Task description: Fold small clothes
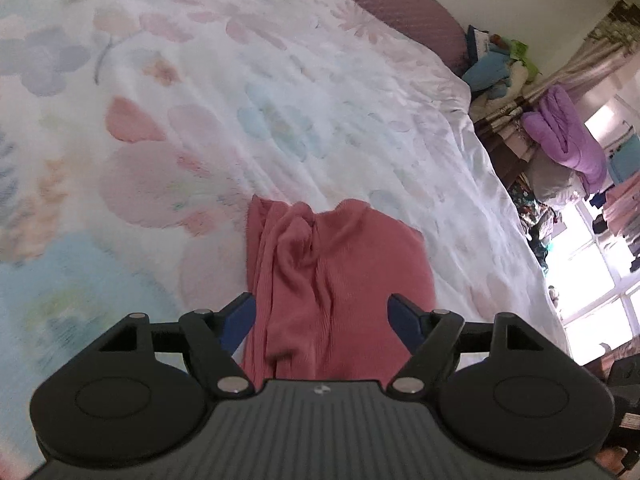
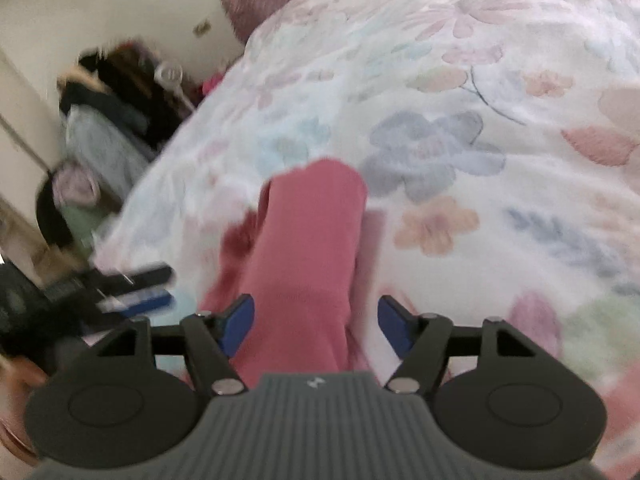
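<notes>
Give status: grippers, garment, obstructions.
Left gripper open, right gripper open, neither clamped. Pink garment bunched on floral bedspread, running between both finger pairs. Nothing else on the cloth.

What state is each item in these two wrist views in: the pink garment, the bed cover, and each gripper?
Pink ribbed knit garment: bunched and creased, lying on the bed, not folded flat.
White floral bed cover: spread out, lightly wrinkled.
Left gripper: open, blue fingers either side of the garment.
Right gripper: open, garment between its fingers; view blurred.
</notes>
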The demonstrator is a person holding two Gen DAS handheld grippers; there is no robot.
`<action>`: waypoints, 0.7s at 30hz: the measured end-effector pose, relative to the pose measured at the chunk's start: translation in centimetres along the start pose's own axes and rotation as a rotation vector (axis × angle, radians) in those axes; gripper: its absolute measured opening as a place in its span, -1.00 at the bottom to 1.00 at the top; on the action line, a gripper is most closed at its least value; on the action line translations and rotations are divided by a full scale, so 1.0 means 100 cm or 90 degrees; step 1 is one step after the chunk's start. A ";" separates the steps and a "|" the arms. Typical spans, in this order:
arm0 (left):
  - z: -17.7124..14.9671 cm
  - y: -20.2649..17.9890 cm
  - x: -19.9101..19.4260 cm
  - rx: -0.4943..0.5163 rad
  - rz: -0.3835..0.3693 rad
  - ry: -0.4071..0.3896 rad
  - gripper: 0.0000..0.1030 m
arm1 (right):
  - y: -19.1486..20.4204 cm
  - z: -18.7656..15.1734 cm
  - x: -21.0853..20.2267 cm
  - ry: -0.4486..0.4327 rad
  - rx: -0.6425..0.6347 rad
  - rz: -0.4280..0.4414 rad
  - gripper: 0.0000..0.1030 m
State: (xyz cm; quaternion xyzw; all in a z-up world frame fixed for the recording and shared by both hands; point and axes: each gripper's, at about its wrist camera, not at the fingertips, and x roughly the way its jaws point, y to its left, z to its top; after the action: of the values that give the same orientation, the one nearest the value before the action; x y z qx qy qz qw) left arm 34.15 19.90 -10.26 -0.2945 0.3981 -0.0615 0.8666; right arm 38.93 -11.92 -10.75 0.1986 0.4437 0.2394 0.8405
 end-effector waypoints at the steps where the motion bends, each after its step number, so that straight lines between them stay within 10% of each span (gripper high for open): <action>1: 0.002 0.002 0.008 -0.003 0.000 0.003 0.70 | -0.004 0.005 0.006 -0.005 0.019 0.009 0.26; 9: 0.013 0.024 0.065 -0.026 0.019 0.043 0.53 | -0.003 0.044 0.065 0.002 -0.014 -0.016 -0.08; 13: 0.012 0.045 0.078 -0.069 0.023 0.059 -0.22 | -0.014 0.045 0.098 0.035 -0.020 -0.023 -0.05; 21: 0.013 0.069 0.081 -0.113 -0.044 0.068 -0.20 | -0.057 0.046 0.125 0.069 0.137 0.102 0.04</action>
State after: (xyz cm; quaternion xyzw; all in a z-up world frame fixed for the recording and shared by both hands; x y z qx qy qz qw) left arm 39.74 23.36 -18.74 -0.3802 0.4374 -0.0716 0.8118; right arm 50.19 -9.87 -19.57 0.3090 0.4944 0.2674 0.7672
